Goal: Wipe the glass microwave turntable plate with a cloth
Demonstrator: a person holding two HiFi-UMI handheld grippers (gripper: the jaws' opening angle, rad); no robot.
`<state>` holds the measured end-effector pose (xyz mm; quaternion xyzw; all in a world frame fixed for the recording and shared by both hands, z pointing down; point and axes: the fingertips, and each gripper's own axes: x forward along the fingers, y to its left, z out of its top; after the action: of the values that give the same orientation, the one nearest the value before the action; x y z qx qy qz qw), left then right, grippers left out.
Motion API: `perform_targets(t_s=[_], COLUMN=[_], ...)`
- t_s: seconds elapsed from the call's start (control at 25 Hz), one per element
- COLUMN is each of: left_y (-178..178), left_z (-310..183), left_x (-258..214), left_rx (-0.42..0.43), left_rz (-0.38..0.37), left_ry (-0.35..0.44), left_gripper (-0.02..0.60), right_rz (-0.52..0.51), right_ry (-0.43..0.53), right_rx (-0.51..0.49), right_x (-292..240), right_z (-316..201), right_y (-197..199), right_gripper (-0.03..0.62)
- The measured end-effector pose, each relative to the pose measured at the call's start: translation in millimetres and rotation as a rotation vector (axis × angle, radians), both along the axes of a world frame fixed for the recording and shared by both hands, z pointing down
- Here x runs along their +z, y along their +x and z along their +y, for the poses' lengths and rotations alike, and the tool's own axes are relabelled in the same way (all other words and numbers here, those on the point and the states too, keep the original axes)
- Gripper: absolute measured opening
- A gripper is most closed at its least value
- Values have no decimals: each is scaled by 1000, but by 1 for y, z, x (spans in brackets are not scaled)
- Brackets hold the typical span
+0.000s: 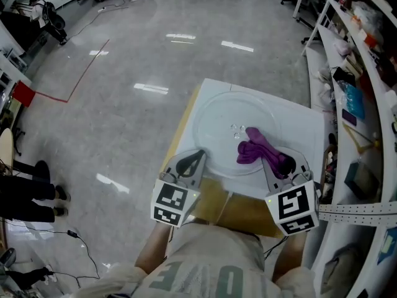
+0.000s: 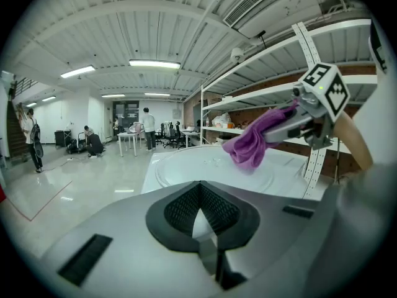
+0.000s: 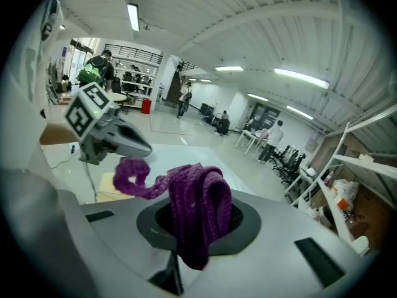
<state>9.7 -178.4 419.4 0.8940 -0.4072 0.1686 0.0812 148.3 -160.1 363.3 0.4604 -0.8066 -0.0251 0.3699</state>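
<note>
the right gripper [image 1: 276,166] has its jaws clamped on the purple cloth [image 1: 257,149], whose free end hangs over the near right part of the glass turntable plate [image 1: 217,113]. the plate lies flat on the white table [image 1: 310,123]. the left gripper [image 1: 197,157] has its jaws drawn together with its tips at the plate's near left rim; whether they pinch the rim cannot be determined.

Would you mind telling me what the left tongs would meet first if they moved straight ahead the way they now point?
Most likely the near rim of the glass turntable plate, just ahead of the left tongs, though their height is hard to judge. The purple cloth lies right of that line.
</note>
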Motion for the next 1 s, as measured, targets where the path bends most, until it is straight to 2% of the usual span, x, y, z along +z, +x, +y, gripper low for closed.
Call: perform_targets(t_s=[0.16, 0.32, 0.56, 1.0], left_y=[0, 0, 0, 0], left_z=[1, 0, 1, 1], left_x=[0, 0, 0, 0], left_rx=[2, 4, 1, 2], left_rz=[-1, 1, 0, 0], left_ry=[-3, -5, -3, -1], left_gripper=[2, 2, 2, 2], right_rz=[16, 45, 2, 16], right_ry=[77, 37, -12, -47], right_rx=[118, 190, 182, 148], right_x=[-9, 9, 27, 30], right_z=[-57, -85, -77, -26], right_y=[30, 51, 52, 36], right_gripper=[61, 61, 61, 61])
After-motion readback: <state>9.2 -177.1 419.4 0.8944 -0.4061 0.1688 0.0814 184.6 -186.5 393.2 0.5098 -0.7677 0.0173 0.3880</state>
